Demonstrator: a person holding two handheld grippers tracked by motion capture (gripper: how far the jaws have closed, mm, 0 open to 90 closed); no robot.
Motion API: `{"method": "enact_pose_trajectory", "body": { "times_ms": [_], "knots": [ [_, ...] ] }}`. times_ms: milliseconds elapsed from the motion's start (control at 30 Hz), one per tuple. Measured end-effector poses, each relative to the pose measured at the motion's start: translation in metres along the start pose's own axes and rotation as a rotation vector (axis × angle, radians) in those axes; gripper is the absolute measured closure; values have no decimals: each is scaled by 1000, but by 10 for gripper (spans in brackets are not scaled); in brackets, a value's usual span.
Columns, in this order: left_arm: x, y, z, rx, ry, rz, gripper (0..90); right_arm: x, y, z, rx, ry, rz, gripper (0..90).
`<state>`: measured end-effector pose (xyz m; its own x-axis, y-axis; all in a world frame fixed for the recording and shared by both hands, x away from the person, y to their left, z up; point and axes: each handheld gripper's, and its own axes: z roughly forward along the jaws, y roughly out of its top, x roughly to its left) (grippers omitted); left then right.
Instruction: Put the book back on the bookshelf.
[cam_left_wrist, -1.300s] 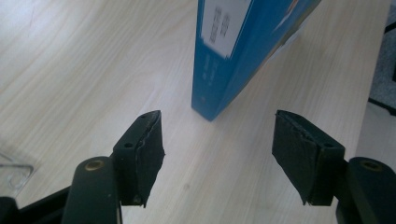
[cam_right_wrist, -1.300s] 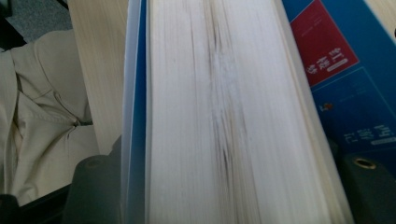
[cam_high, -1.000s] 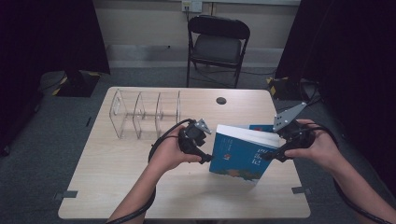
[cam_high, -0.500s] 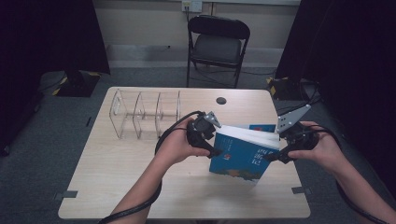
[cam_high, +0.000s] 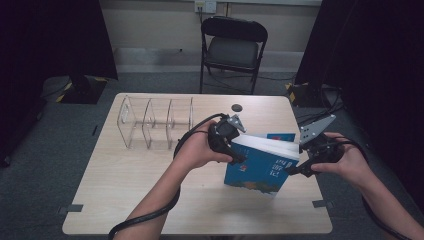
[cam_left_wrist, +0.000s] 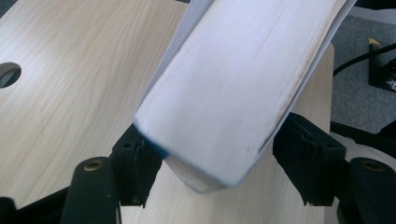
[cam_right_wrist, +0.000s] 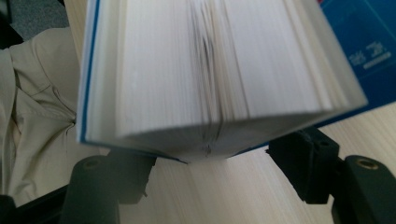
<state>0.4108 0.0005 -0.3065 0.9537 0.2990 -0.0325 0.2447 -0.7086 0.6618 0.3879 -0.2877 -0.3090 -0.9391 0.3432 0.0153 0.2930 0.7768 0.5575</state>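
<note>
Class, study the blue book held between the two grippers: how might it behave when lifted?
The blue book is thick, so probably heavy for its size. Its covers look thin and pages fan apart, so it may flex. Held by the left gripper and right gripper, it looks tilted and could tip.

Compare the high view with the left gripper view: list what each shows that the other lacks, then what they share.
High view: clear acrylic divider rack, black folding chair, the person's forearms, right gripper, the thick blue-covered book's cover, a second blue book behind it.

Left gripper view: the book's white page edge up close, between the left gripper's black jaws.

Both: the book, light wooden table, its round cable hole.
</note>
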Motion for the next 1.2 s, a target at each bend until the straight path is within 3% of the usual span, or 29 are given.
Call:
{"method": "enact_pose_trajectory", "body": {
  "times_ms": [133, 233, 533, 900, 1100, 1200],
  "knots": [
    [-1, 4, -1, -9, 8, 5, 367, 0, -7, -1, -12, -4, 15, 326],
    [-3, 9, -1, 13, 27, 23, 373, -2, -16, -1, -25, -5, 37, 325],
    [-3, 10, -3, 36, 18, 32, 426, 0, -32, 0, -50, -32, 78, 323],
    [-16, 6, -10, 45, 3, 24, 514, 2, -32, 9, -82, -55, 91, 329],
    [-17, 6, -10, 54, 16, 50, 506, 2, -29, 9, -89, -81, 88, 353],
    [-18, 8, -10, 33, 13, 53, 462, 1, -28, 9, -86, -83, 88, 358]
  ]
}}
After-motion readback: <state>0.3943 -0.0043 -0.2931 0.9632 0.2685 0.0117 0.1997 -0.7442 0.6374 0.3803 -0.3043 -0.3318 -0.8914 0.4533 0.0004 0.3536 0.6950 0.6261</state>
